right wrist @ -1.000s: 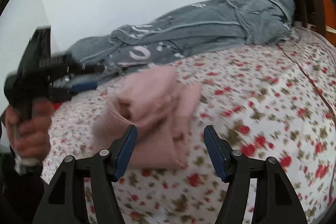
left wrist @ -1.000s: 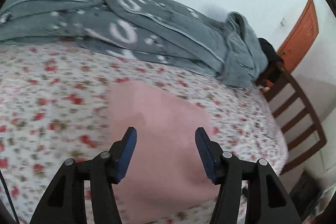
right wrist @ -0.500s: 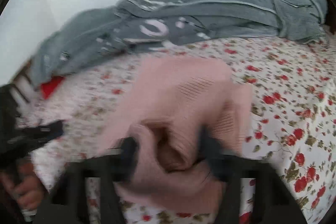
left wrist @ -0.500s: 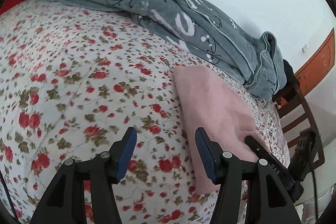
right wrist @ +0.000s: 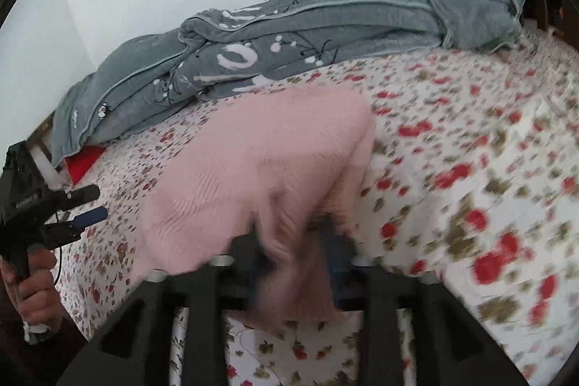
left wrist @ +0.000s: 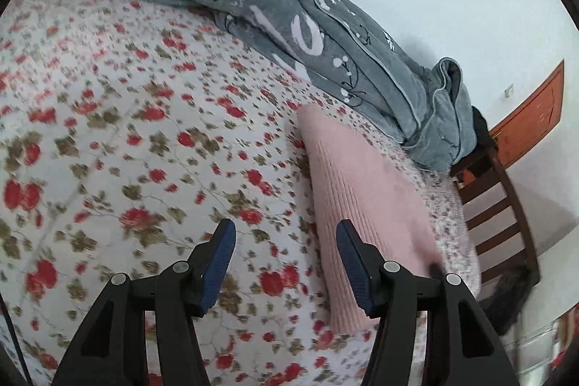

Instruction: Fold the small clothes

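your right gripper (right wrist: 296, 259) now pinching blurred fold of pink sweater (right wrist: 260, 165) | sweater on flowered bedsheet (left wrist: 144, 151), near grey blanket (left wrist: 307, 24) | your left gripper (left wrist: 286, 263) spread, empty, swung left off sweater since a second ago

right gripper (right wrist: 295, 263) jaws motion-blurred under pink sweater (right wrist: 253, 169), chair (left wrist: 499, 205) cut off by bed edge

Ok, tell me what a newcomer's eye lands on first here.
The pink knitted garment lying on the red-flowered bedsheet, a fold of it bunched between the jaws of the right gripper. Behind it, a rumpled grey blanket runs along the white wall. The left gripper hangs open above the sheet.
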